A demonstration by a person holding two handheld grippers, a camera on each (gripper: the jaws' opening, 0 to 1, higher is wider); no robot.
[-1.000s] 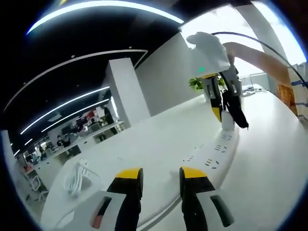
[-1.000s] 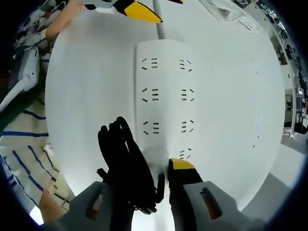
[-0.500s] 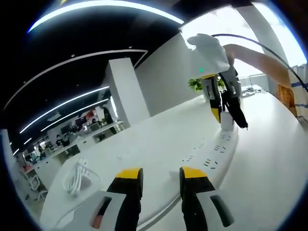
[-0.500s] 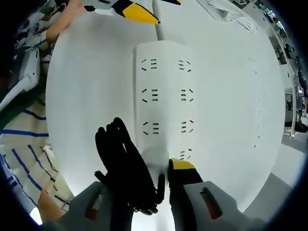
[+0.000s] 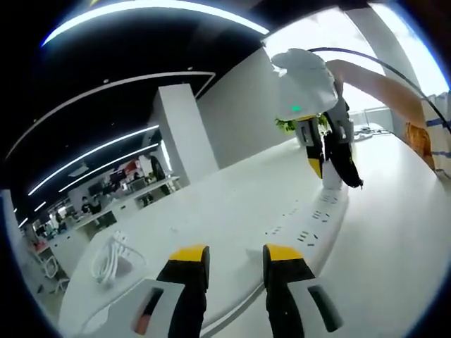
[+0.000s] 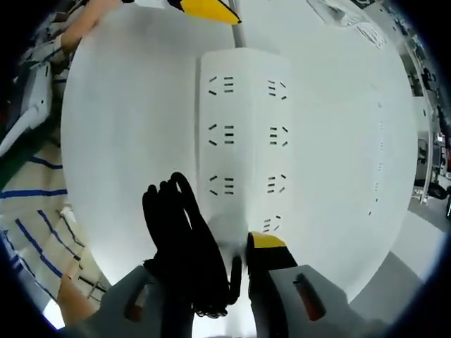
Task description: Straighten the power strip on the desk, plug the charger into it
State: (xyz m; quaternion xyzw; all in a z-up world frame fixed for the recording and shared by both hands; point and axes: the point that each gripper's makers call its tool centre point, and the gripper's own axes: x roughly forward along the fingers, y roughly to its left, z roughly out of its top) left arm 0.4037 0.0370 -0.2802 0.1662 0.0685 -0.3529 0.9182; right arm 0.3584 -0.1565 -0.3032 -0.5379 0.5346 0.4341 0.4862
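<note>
Right gripper (image 6: pixel 239 264) clenched on white charger (image 6: pixel 227 236), held directly over near-end socket of power strip (image 6: pixel 243 134), presumably to line up the prongs; its black cable bundle (image 6: pixel 187 243) hangs beside the strip. Left gripper (image 5: pixel 232 260) released, hovering off the strip's far end above the tabletop (image 5: pixel 211 204).

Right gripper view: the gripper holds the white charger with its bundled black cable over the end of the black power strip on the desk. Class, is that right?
Not quite: the power strip is white, not black, as the right gripper view shows. The rest stands: the right gripper holds the white charger with its bundled black cable over the strip's end on the desk.
</note>
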